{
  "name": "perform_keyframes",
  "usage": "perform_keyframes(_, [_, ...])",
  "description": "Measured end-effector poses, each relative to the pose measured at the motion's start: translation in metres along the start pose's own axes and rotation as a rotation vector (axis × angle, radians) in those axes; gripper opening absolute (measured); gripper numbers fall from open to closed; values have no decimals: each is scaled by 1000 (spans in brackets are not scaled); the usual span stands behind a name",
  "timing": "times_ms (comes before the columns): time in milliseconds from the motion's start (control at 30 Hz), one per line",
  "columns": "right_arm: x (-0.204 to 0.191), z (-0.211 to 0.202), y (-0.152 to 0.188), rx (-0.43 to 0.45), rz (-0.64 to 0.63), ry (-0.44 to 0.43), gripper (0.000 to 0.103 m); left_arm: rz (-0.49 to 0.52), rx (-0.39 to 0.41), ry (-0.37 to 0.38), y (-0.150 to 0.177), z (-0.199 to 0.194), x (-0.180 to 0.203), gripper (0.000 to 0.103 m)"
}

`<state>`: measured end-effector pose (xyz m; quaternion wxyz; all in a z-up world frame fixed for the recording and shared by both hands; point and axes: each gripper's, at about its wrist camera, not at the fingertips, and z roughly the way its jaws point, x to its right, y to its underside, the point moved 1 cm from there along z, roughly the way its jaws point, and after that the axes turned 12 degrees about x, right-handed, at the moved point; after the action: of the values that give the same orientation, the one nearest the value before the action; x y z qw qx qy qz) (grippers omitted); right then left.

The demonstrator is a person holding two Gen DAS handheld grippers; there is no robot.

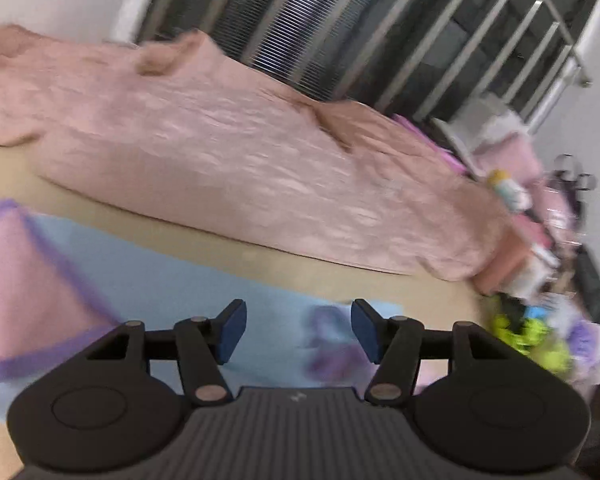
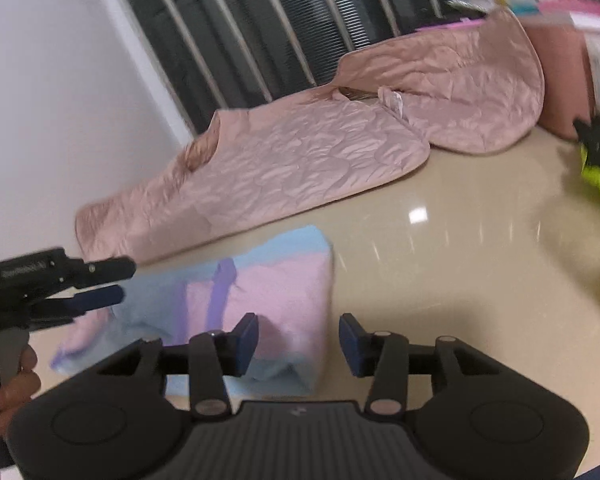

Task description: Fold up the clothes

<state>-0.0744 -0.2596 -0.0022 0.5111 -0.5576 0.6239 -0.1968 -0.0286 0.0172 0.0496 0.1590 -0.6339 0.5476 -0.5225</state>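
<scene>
Both grippers hover open, right gripper nearest, seemingly just above the folded pink-and-blue garment's right edge.

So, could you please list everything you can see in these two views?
Small garment: one, light blue and pink with purple trim, folded on the floor nearest the grippers.
Quilted jacket: one, dusty pink, spread flat on the floor by the window.
Floor: beige, glossy.
Window bars: several, pale metal, behind the jacket.
Clutter pile: mixed pink, green and purple items, too blurred to name.
Left gripper: black with blue pads, open, above the garment.
Right gripper: same make, open, at the garment's edge.
</scene>
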Motion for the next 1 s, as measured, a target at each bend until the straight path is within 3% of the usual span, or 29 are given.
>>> perform_keyframes(100, [-11,8,8,21,-30,42,41,-14,-94,72,11,23,15,59])
perform_keyframes(167, [-19,9,15,43,-71,66,19,-26,-173,76,23,42,20,57])
perform_keyframes(200, [-23,10,18,51,-89,76,16,-42,-200,65,29,50,18,52])
perform_keyframes(267, [-28,9,18,64,-118,95,8,-45,-190,72,30,51,16,51])
perform_keyframes(367, [-42,5,13,89,-215,123,7,-104,-184,76,19,46,5,52])
perform_keyframes(500, [-90,-3,10,155,-527,189,6,-148,-79,134,-10,16,-12,66])
perform_keyframes(633, [-155,4,40,176,-958,236,7,-219,-74,185,-28,7,-29,75])
perform_keyframes(800, [-210,35,111,158,-1381,235,7,-179,-138,100,-28,6,-59,79])
perform_keyframes(900, [-225,40,134,134,-1432,161,17,-167,-206,64,-19,17,-70,79])
perform_keyframes(967, [-230,32,138,153,-1412,110,37,-160,-213,65,-14,23,-73,78])
perform_keyframes(1000, [-232,27,139,166,-1395,89,39,-167,-209,68,-13,24,-74,71])
